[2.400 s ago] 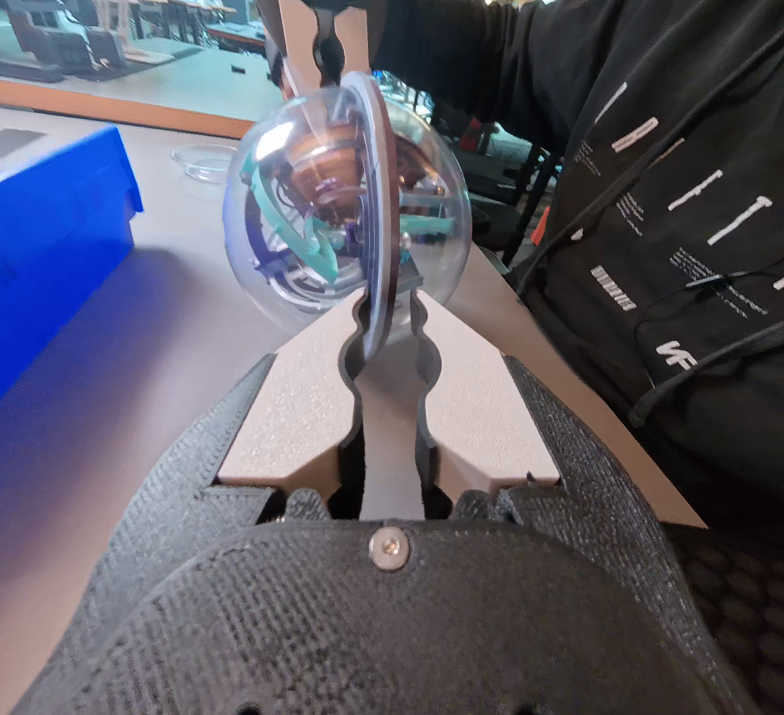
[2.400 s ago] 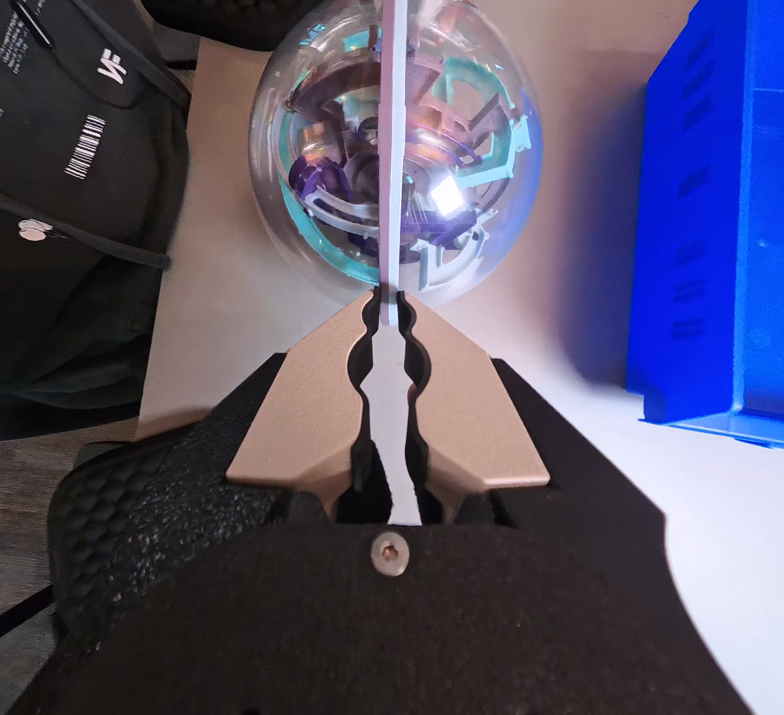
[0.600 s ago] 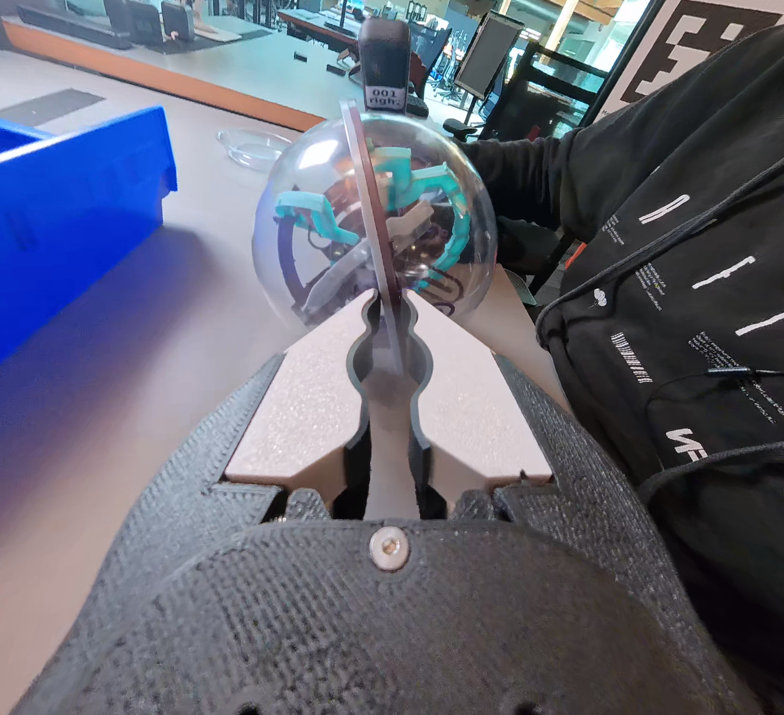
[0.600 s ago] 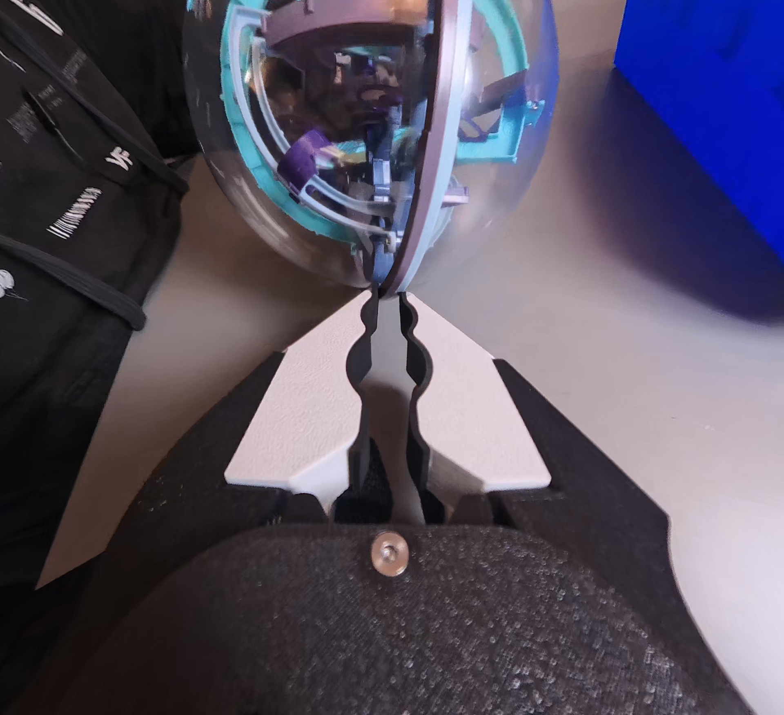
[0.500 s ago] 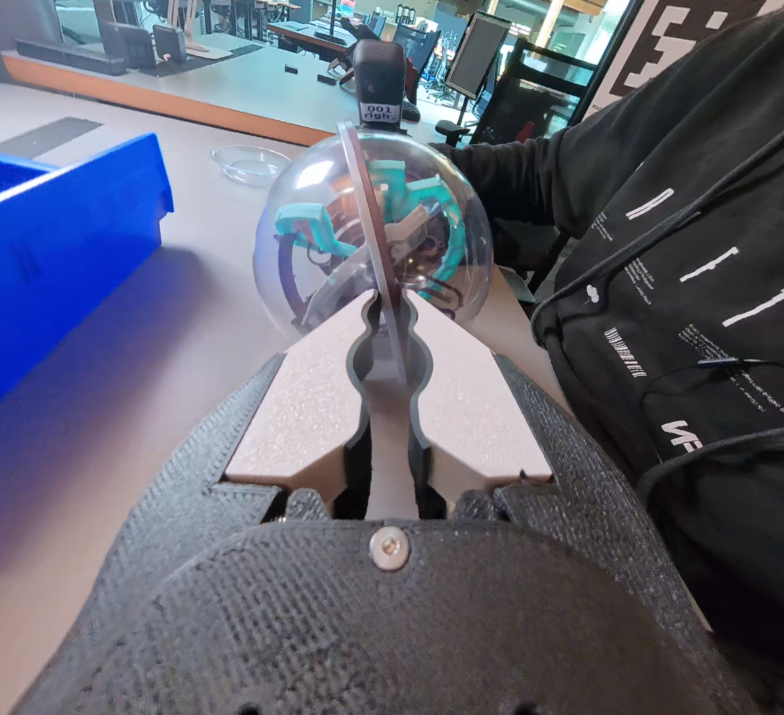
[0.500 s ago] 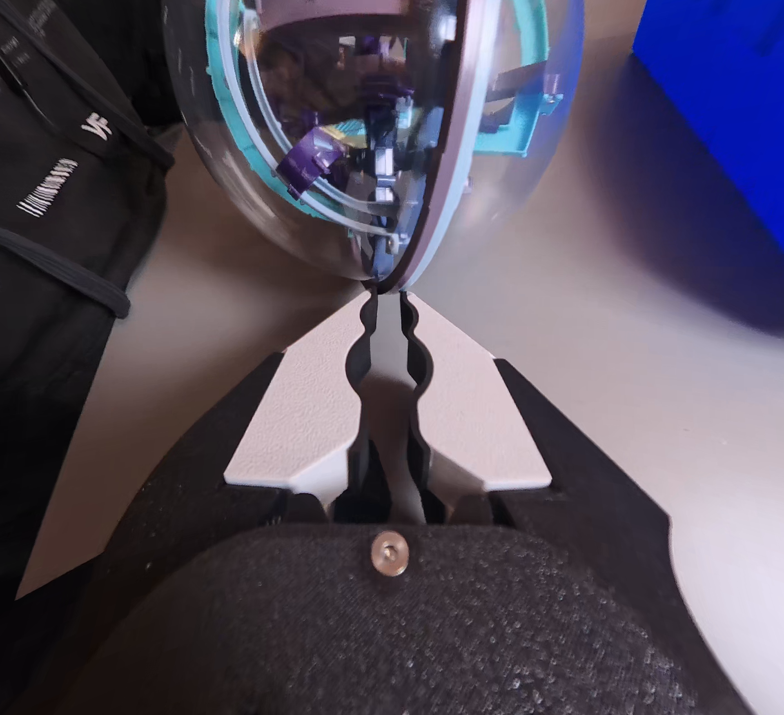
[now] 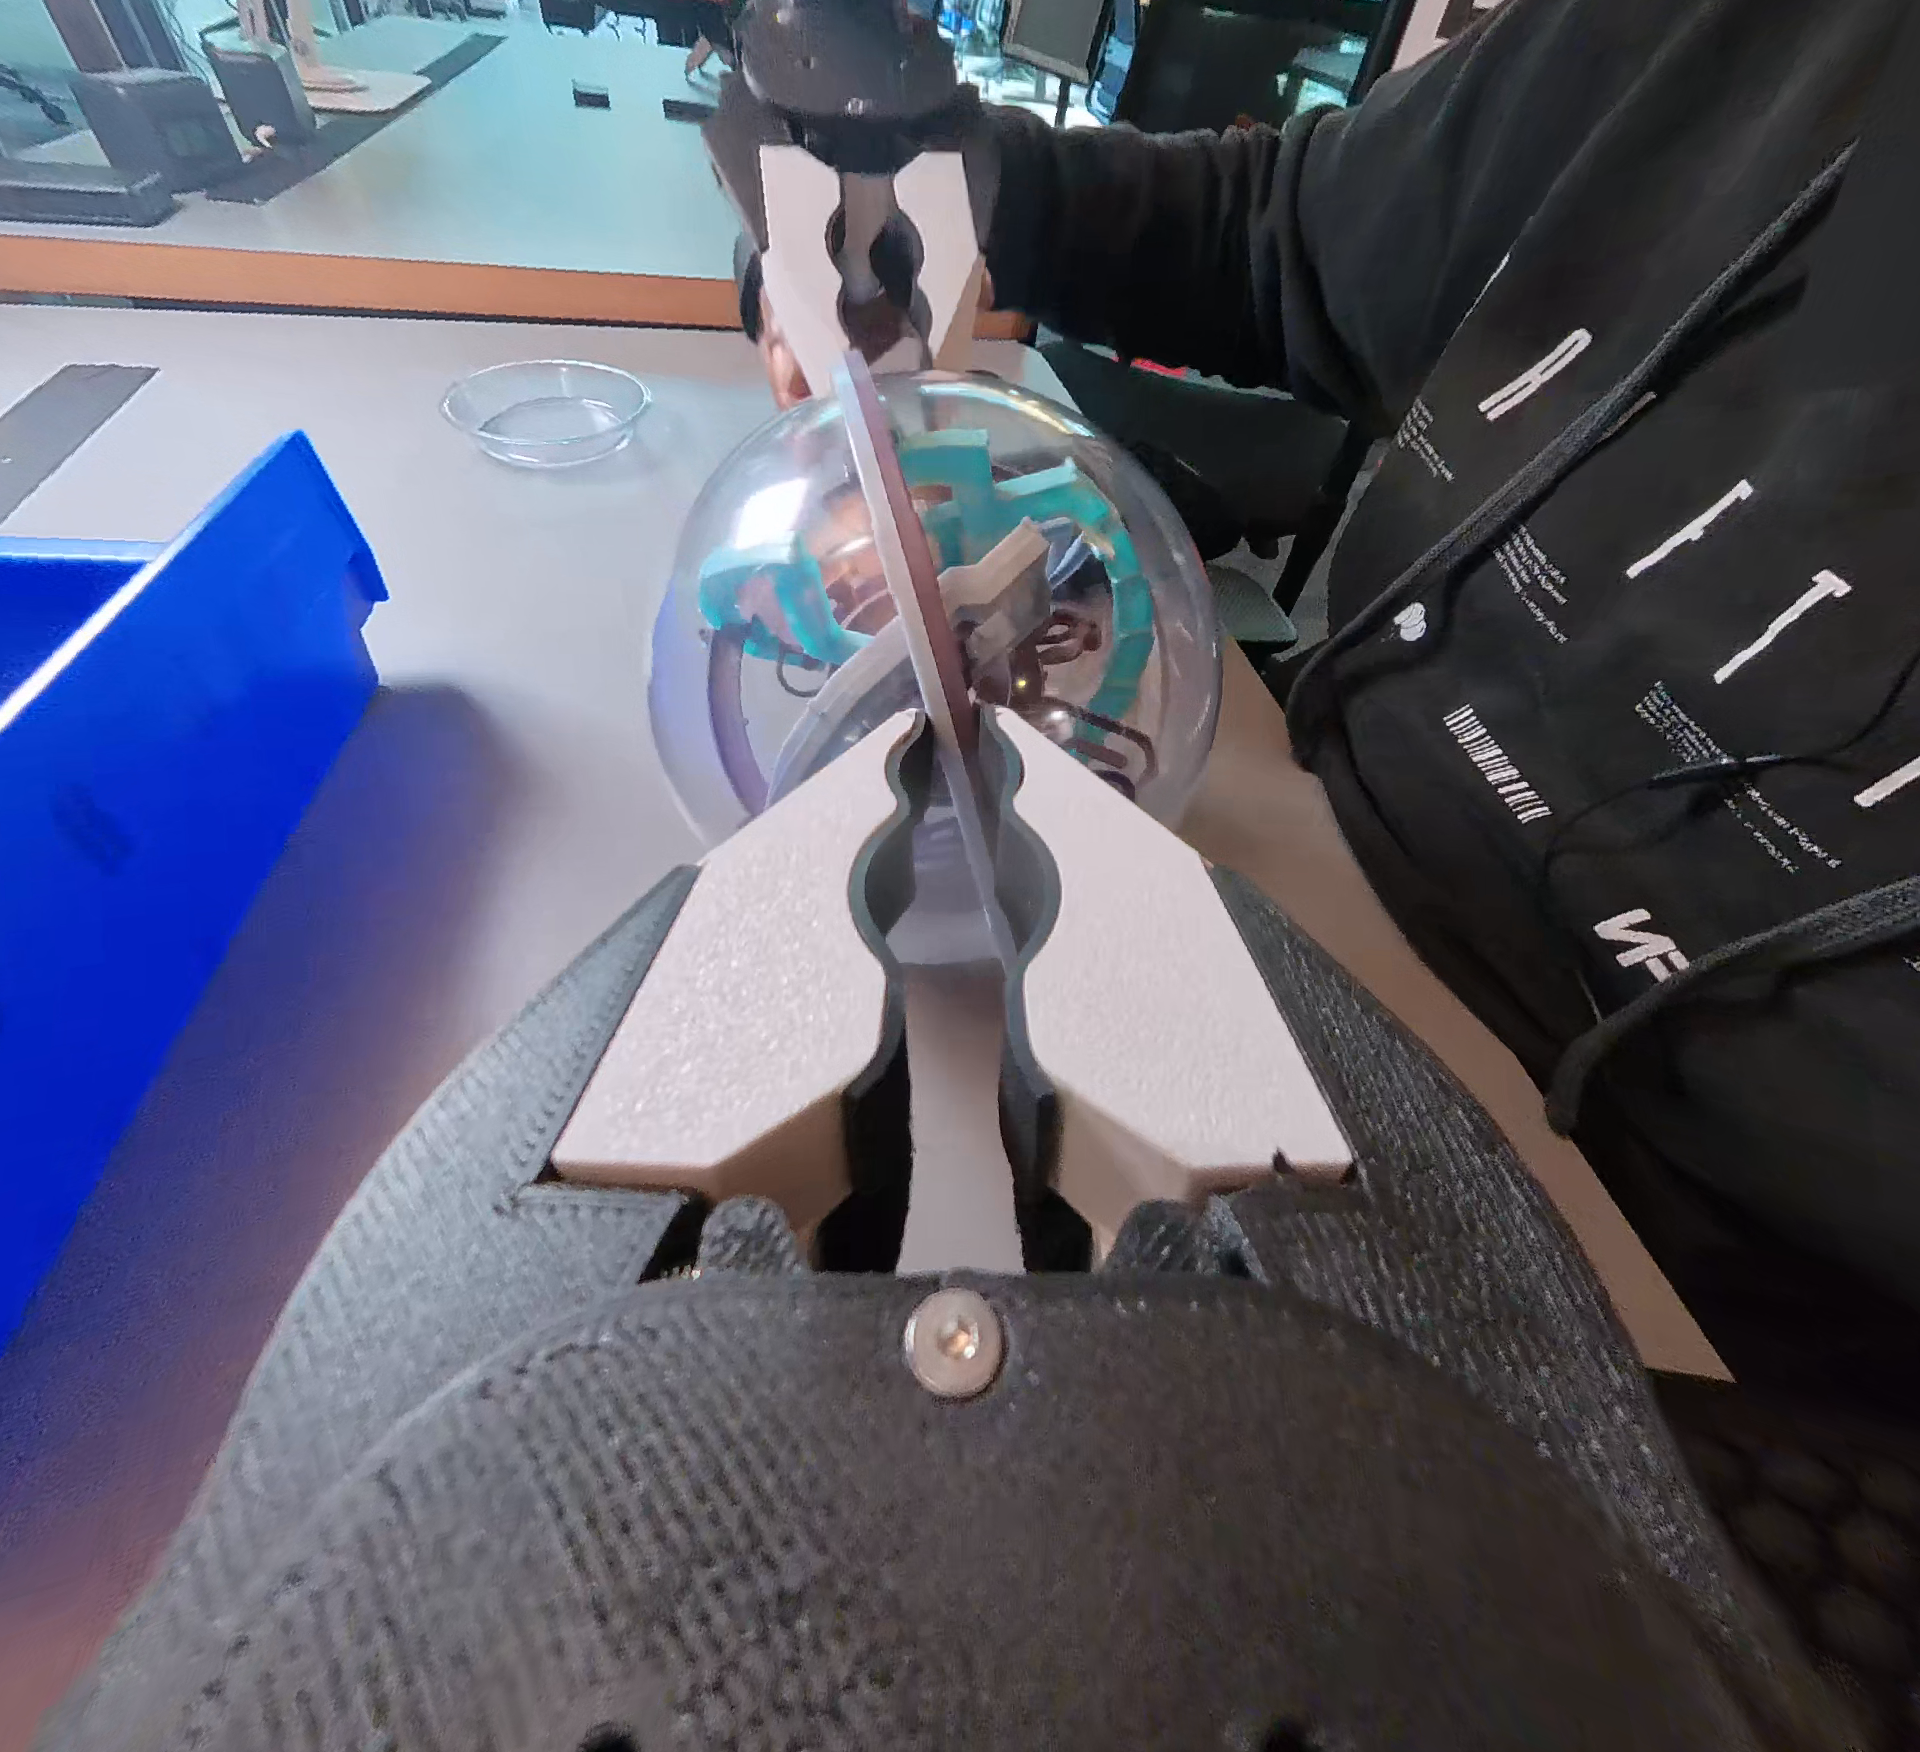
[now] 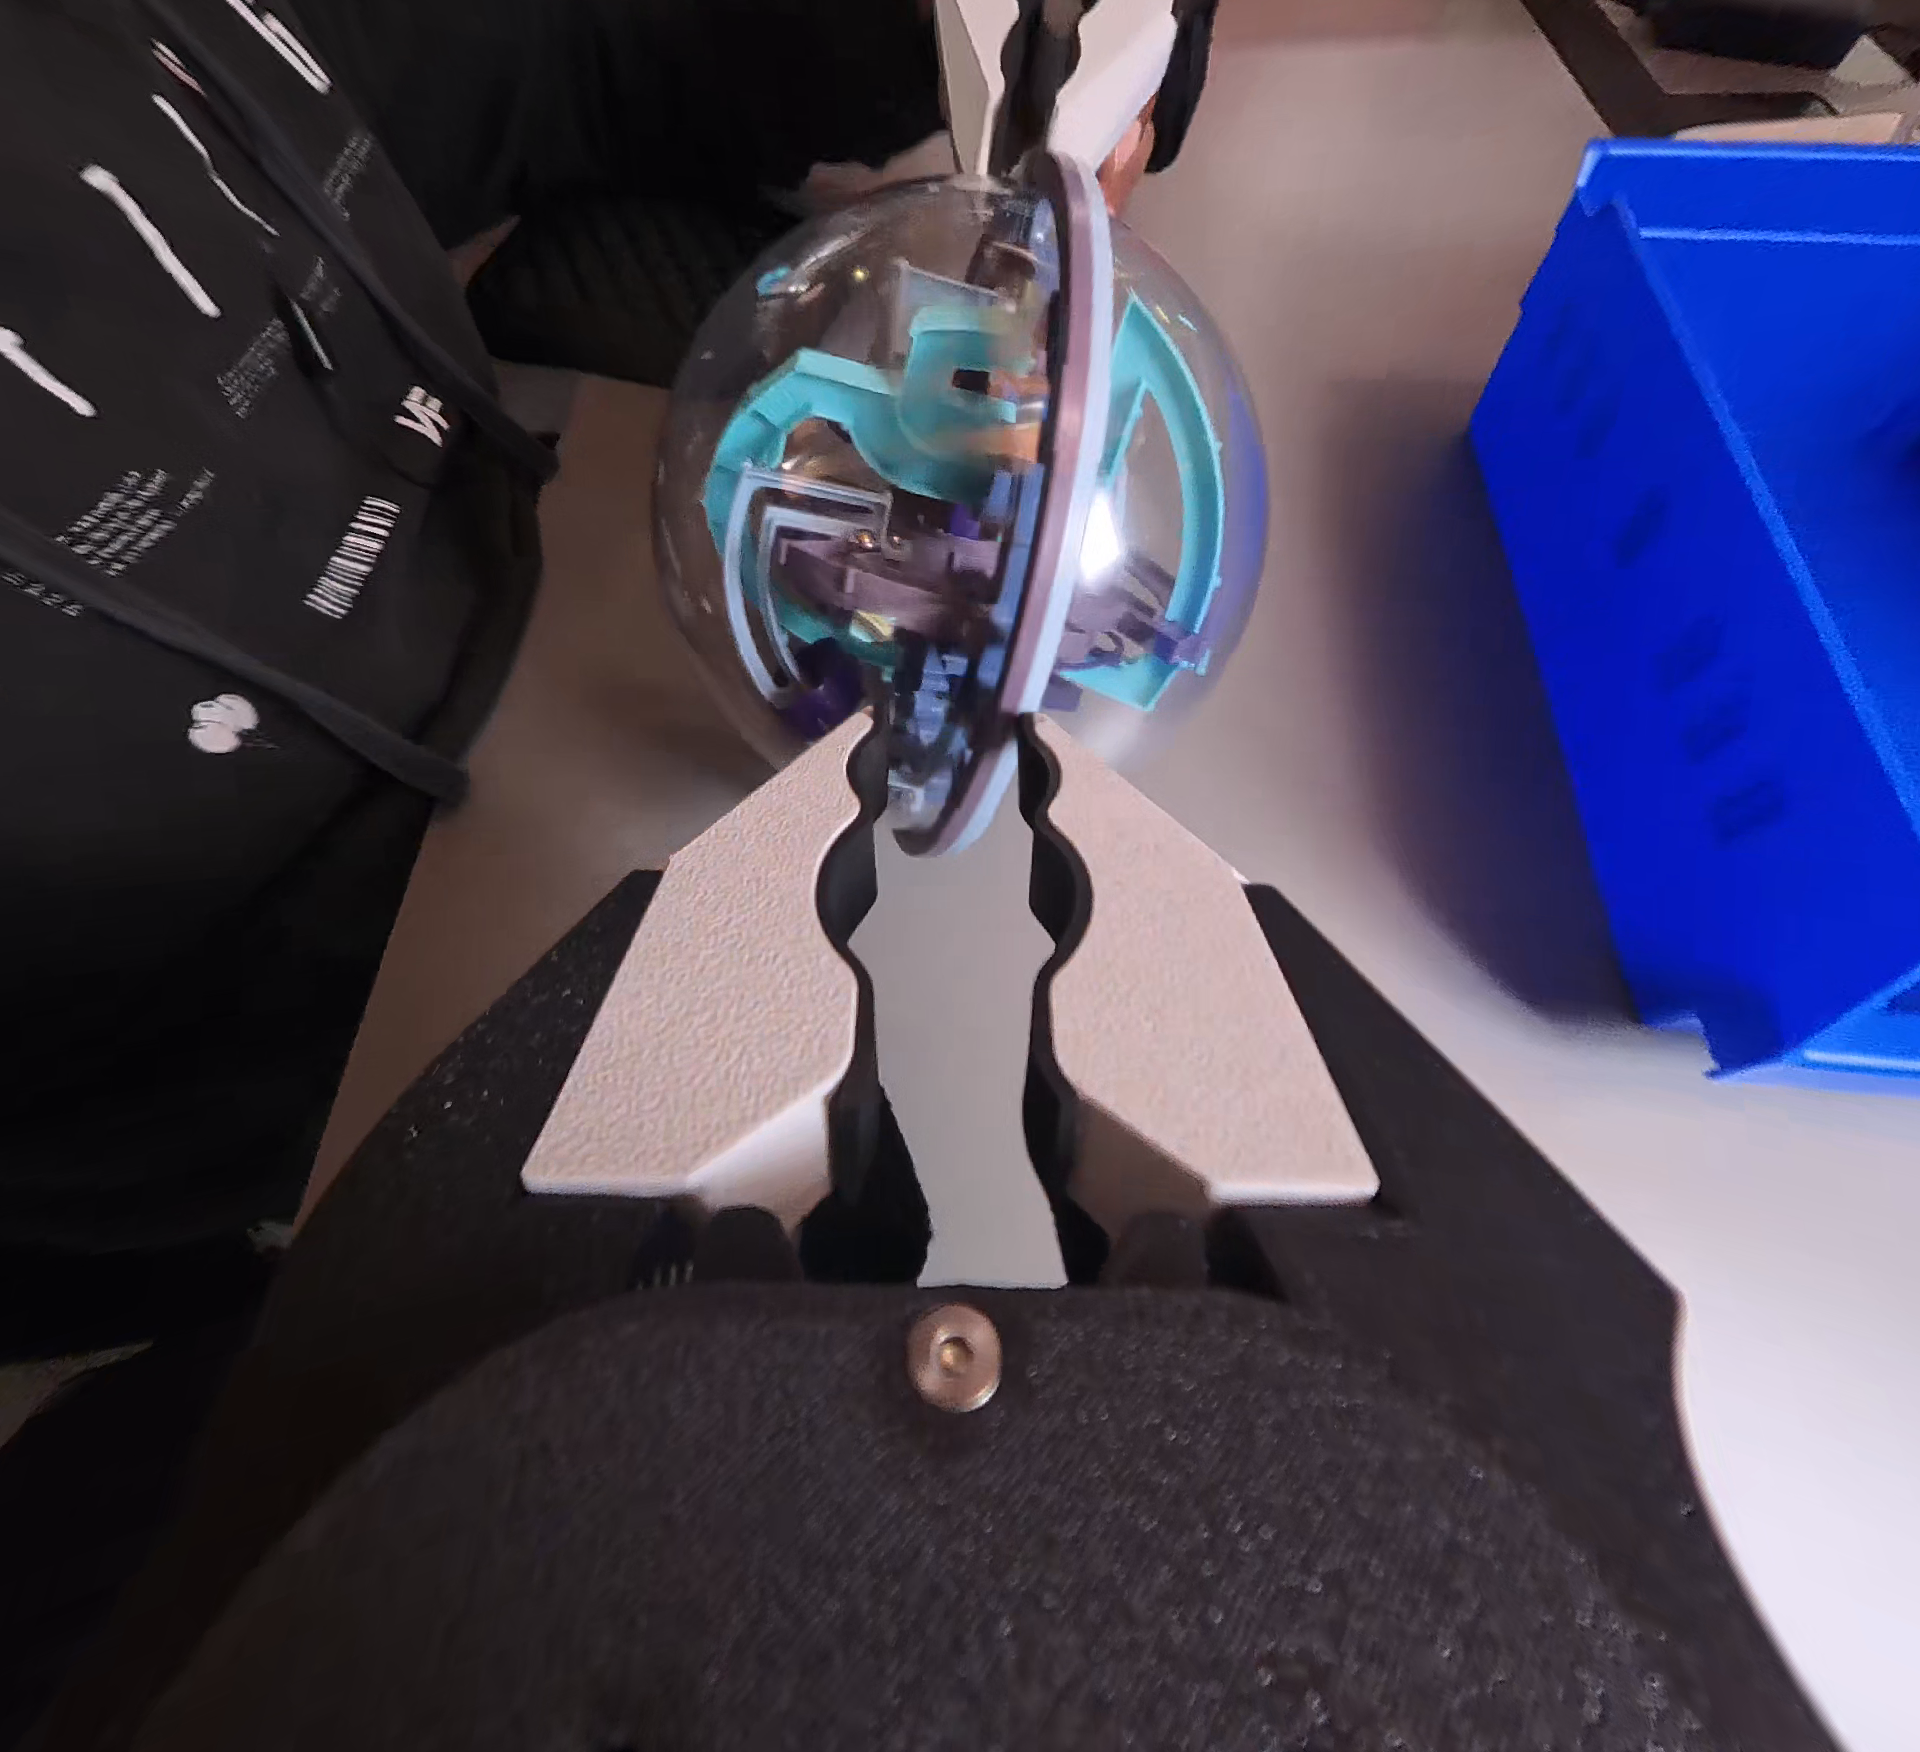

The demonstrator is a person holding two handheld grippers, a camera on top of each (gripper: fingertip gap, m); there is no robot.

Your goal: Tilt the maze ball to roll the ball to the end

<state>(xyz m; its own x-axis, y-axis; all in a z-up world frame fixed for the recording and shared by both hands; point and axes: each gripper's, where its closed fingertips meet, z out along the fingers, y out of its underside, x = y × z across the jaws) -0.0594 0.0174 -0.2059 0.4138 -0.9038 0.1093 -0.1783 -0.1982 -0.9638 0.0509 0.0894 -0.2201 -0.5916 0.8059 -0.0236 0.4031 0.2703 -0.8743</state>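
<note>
- Blue bin point(image 7: 156, 694): stands on our counter point(image 7: 540, 559), left of the work.
- Maze ball point(image 7: 940, 622): clear sphere held above the counter. We judge it light, rigid and slippery; its flat rim is the only sound hold.
- Left hand-held gripper point(image 7: 956, 726): clamped on the near rim.
- Right hand-held gripper point(image 8: 951, 746): closed around the opposite rim, though contact is uncertain.
- Inner ball: not discernible.
</note>
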